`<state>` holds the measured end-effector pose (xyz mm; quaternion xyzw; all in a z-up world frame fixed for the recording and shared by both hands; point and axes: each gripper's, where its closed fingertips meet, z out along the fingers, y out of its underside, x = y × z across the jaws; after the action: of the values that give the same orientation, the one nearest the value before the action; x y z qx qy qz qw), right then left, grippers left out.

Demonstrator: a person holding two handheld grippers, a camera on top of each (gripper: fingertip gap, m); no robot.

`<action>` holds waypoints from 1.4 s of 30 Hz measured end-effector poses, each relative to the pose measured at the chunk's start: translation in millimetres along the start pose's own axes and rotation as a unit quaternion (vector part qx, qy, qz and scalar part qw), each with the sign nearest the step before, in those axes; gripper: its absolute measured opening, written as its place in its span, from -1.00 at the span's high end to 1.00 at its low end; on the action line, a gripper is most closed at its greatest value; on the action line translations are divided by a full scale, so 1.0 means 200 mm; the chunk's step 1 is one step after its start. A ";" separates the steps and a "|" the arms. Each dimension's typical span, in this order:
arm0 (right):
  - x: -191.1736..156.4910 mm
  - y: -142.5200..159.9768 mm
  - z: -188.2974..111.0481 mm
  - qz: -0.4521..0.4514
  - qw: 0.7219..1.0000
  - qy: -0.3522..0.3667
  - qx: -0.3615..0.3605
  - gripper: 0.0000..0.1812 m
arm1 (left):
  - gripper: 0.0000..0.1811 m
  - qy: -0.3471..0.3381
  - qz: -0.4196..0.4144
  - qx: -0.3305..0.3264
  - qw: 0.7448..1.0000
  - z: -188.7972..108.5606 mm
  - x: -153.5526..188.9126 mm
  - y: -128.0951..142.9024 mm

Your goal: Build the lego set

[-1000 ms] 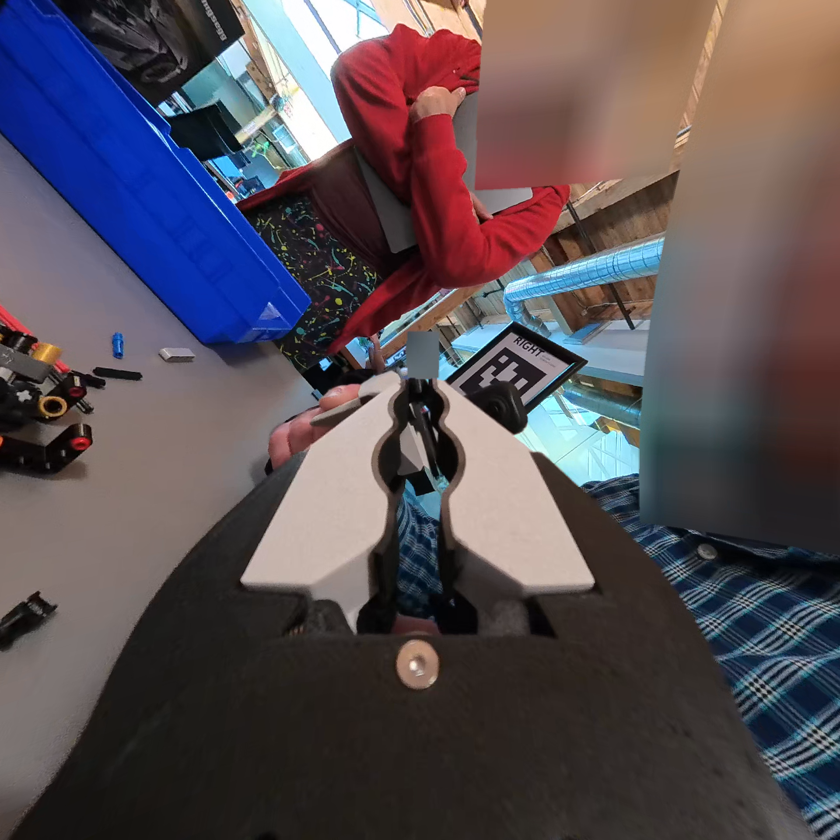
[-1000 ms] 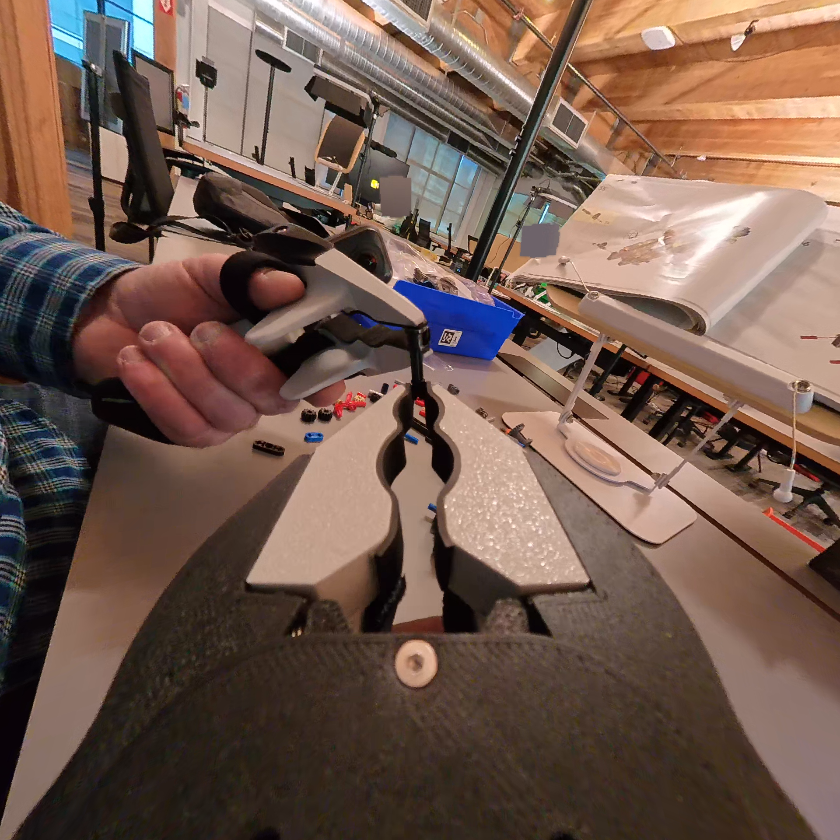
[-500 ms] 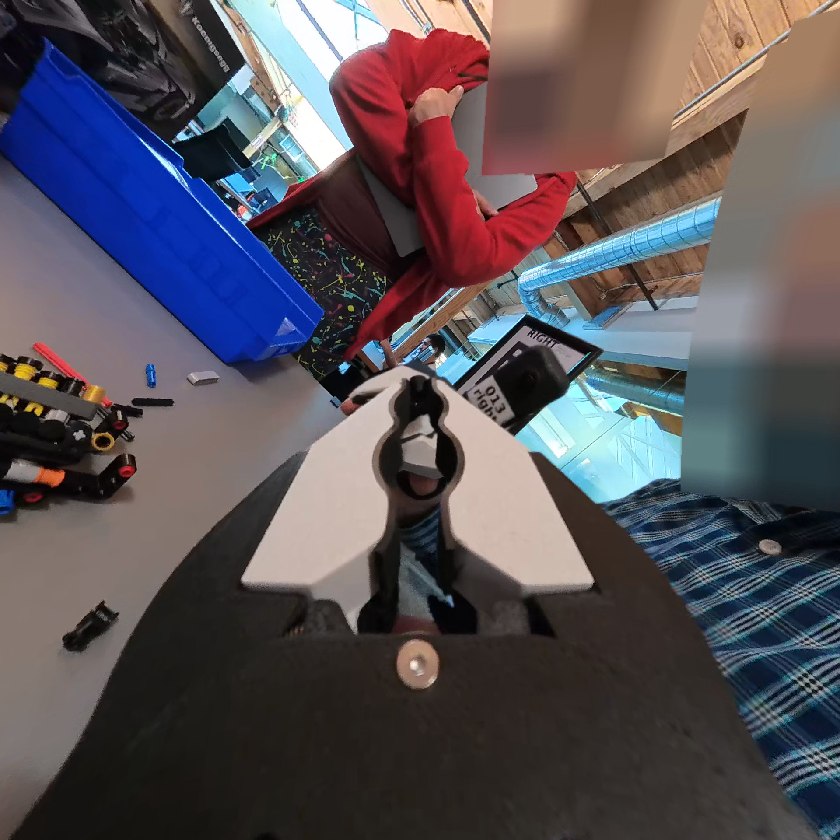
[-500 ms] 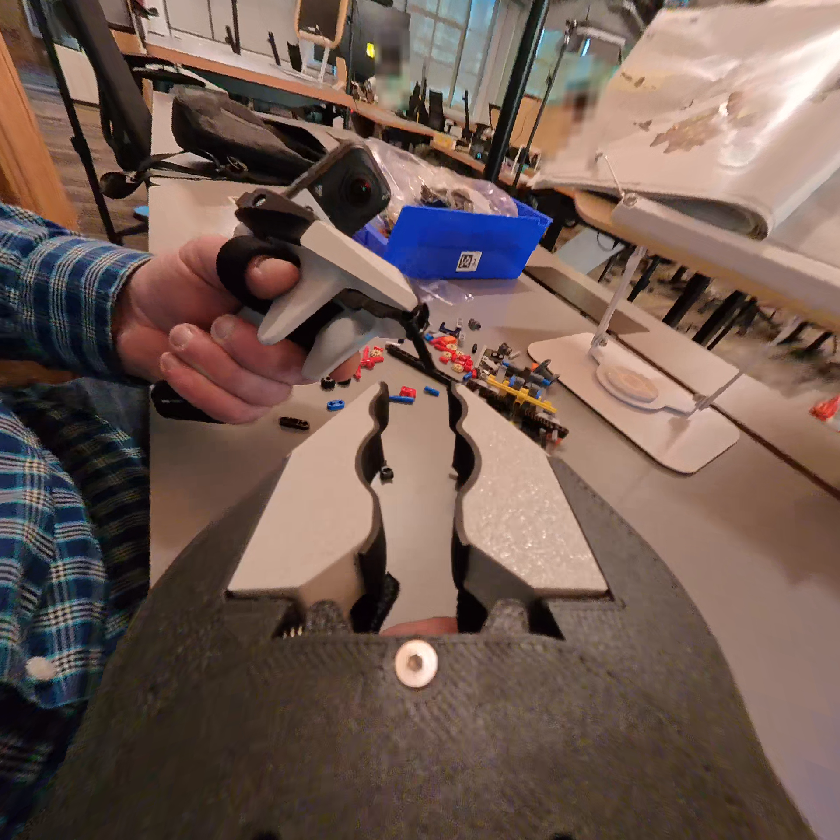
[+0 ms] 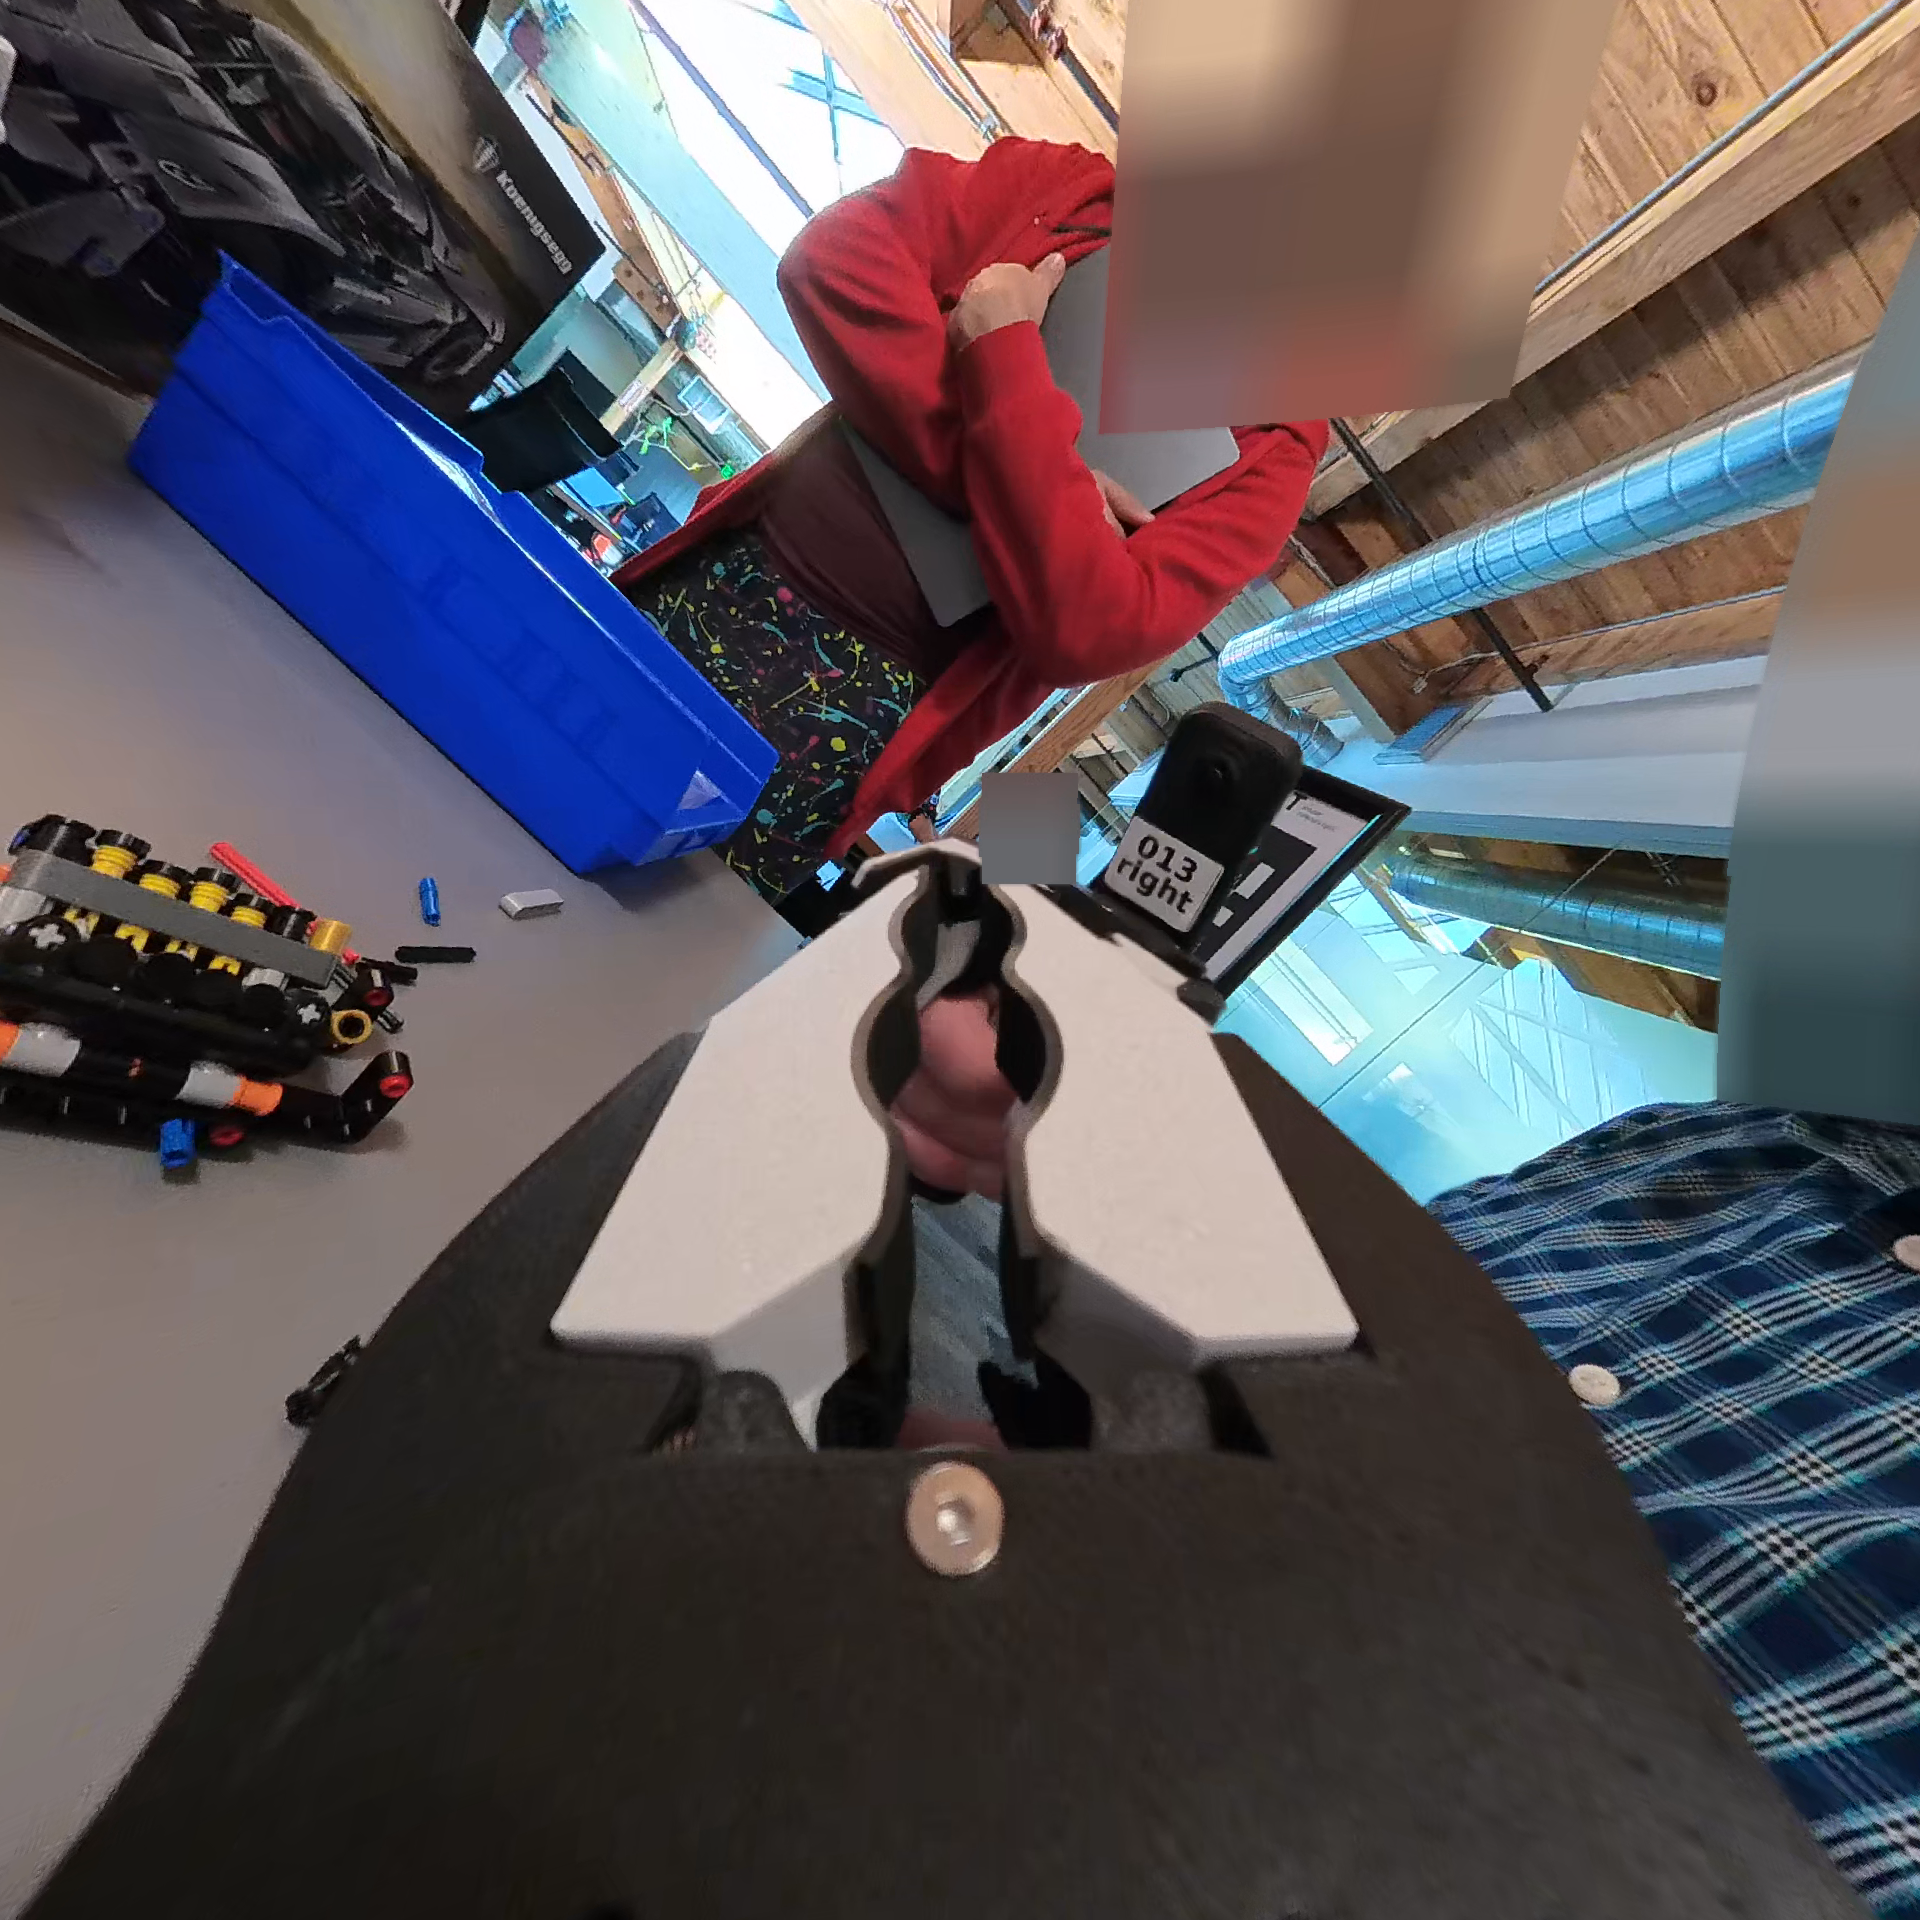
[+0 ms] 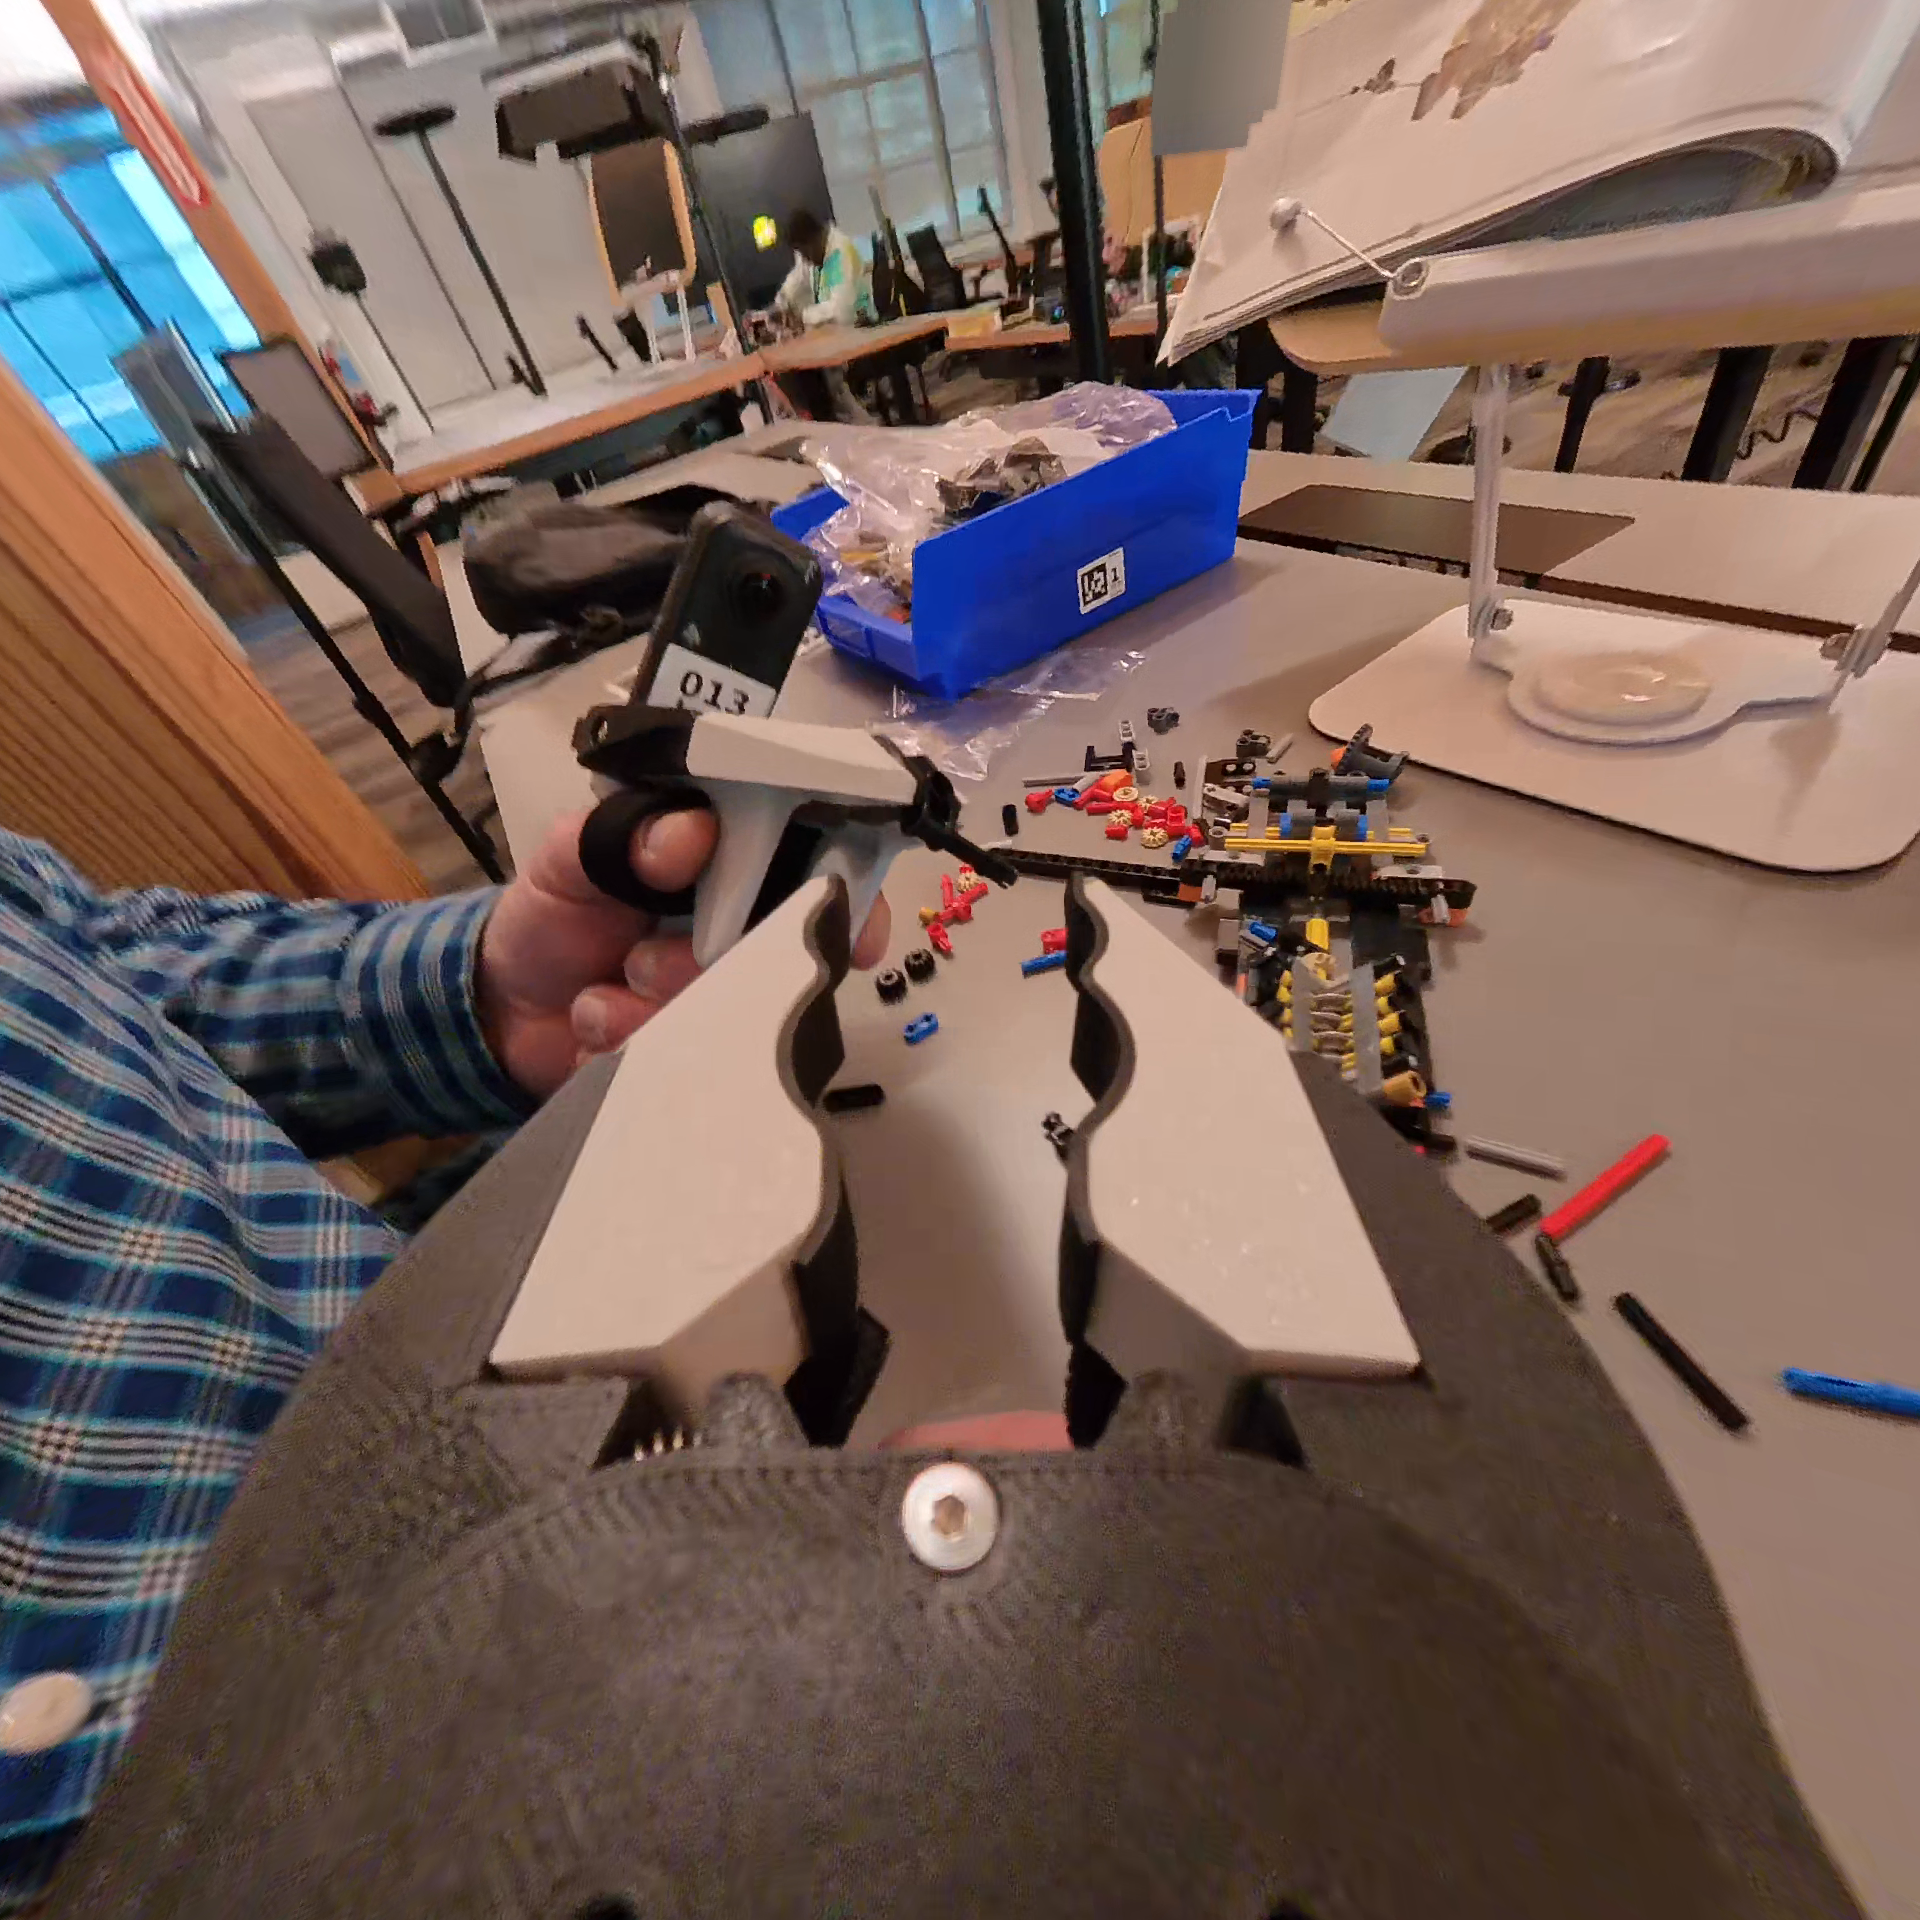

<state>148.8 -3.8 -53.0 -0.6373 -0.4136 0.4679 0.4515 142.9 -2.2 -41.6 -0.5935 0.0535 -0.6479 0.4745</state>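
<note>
The left gripper [image 6: 940, 821] is held up off the table [image 6: 1662, 997] in a hand [image 6: 582, 945], tips pointing right toward the lego build [image 6: 1320, 883]; its fingers are pinched together on a small black piece [image 6: 961, 836]. The right gripper [image 6: 951, 925] hovers lower, level, its fingers spread wide with nothing between them. The build lies on the table just beyond the right gripper's tips, loose parts scattered around it. Only the right wrist view shows the blue bin [image 6: 1049, 561] with bags and the book stand [image 6: 1621, 717]; only the left view shows a person in red [image 5: 1039, 499].
</note>
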 end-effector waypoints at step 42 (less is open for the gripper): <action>0.11 -0.04 0.01 0.203 0.969 -0.079 0.118 0.69 | 0.95 0.008 -0.002 0.077 0.997 0.12 -0.04 -0.03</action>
<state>151.4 19.1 -50.8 -0.6114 -0.2517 0.6438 0.3851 157.8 18.1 -37.3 -0.5502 0.0062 -0.6560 0.5165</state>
